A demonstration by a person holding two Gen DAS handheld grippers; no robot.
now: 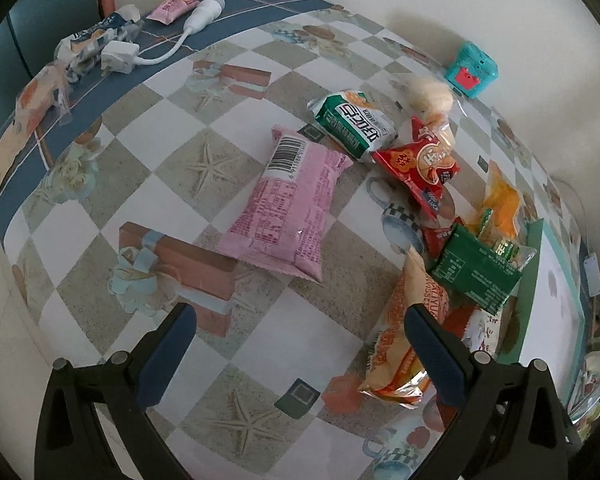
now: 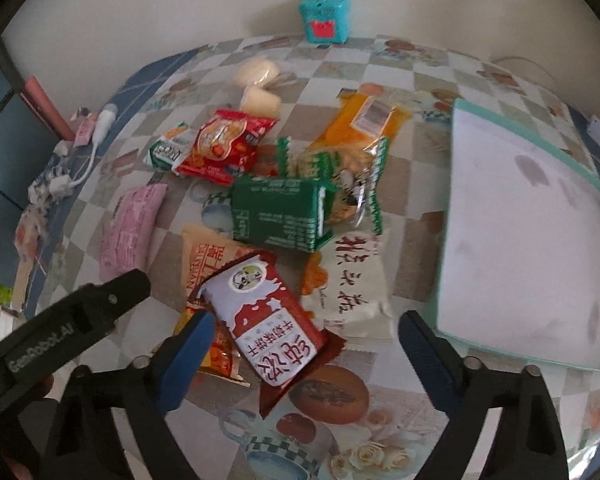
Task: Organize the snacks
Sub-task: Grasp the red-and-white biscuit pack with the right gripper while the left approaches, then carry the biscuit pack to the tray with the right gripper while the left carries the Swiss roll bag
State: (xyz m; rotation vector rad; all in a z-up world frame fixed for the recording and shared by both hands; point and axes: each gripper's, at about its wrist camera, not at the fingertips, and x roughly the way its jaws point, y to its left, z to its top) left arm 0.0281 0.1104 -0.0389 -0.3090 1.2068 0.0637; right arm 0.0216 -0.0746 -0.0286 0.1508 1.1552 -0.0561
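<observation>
Snack packets lie scattered on the patterned tablecloth [image 1: 260, 344]. In the left wrist view, a pink packet [image 1: 288, 200] lies ahead of my open, empty left gripper [image 1: 300, 344]; an orange packet [image 1: 404, 344] touches its right finger. In the right wrist view, my open right gripper [image 2: 306, 344] hovers over a red-and-white packet [image 2: 268, 320], with a white packet [image 2: 352, 276] and a dark green packet [image 2: 276, 212] beyond. The empty teal-rimmed white tray [image 2: 528, 232] lies to the right.
A teal cube [image 2: 324, 18] stands by the back wall. A white charger and cable [image 1: 148, 48] and more wrappers [image 1: 92, 44] lie at the far left edge. The left gripper's black body [image 2: 60, 328] shows at lower left in the right wrist view.
</observation>
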